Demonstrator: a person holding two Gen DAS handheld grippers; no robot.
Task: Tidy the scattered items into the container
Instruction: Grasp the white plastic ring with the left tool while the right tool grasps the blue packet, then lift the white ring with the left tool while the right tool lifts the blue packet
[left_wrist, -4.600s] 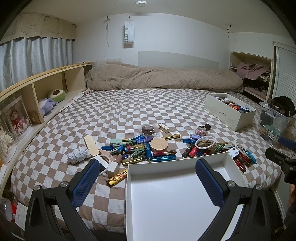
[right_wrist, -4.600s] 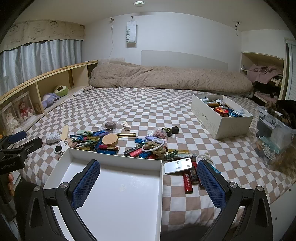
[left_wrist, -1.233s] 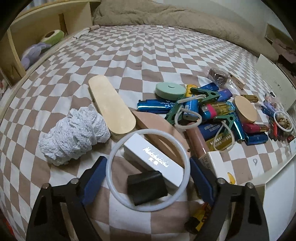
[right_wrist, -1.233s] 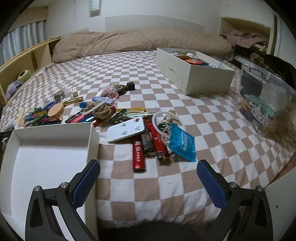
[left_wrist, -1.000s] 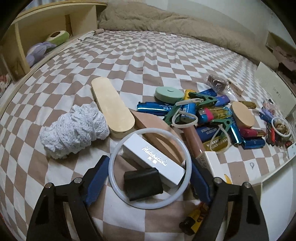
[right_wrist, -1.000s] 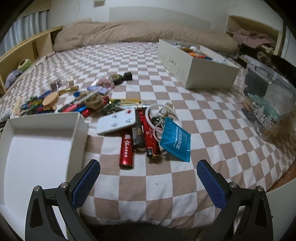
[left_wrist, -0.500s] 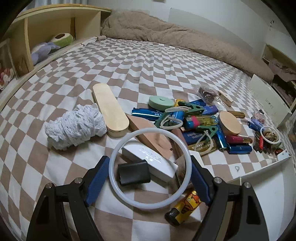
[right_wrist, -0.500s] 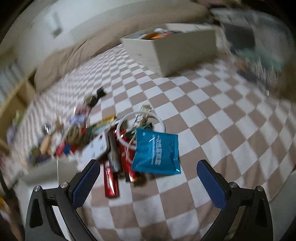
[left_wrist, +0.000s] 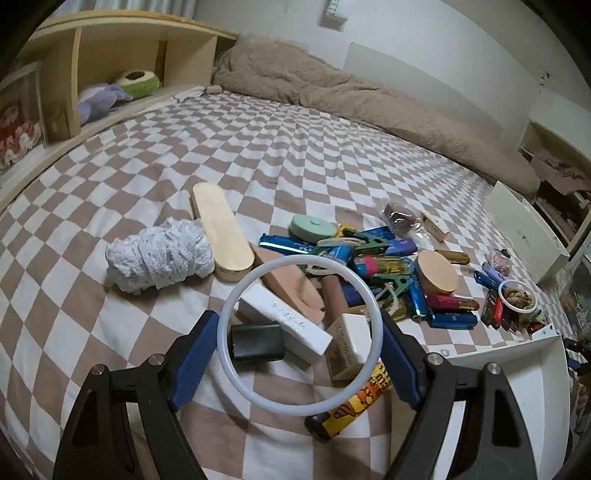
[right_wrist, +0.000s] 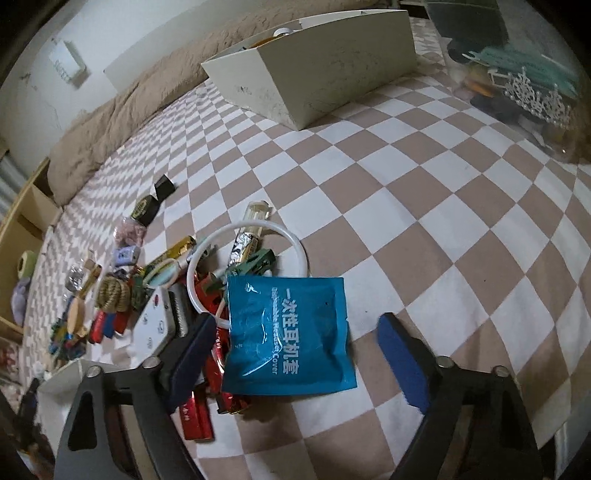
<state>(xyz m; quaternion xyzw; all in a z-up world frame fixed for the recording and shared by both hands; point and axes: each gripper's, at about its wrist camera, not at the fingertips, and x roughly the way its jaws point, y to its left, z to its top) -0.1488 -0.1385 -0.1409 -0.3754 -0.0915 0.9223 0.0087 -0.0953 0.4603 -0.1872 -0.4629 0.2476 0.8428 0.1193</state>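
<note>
two boxes (left_wrist: 284, 321) inside white ring (left_wrist: 236, 384)

My left gripper (left_wrist: 297, 341) sits low over the white ring (left_wrist: 236, 295), its blue pads pressed against the ring's opposite sides, holding it between them. My right gripper (right_wrist: 295, 352) hangs spread wide above the same bed, jaws apart and gripping nothing, tilted down, its left finger (right_wrist: 192, 354) lying nearer the ring's side of the clutter.
</note>
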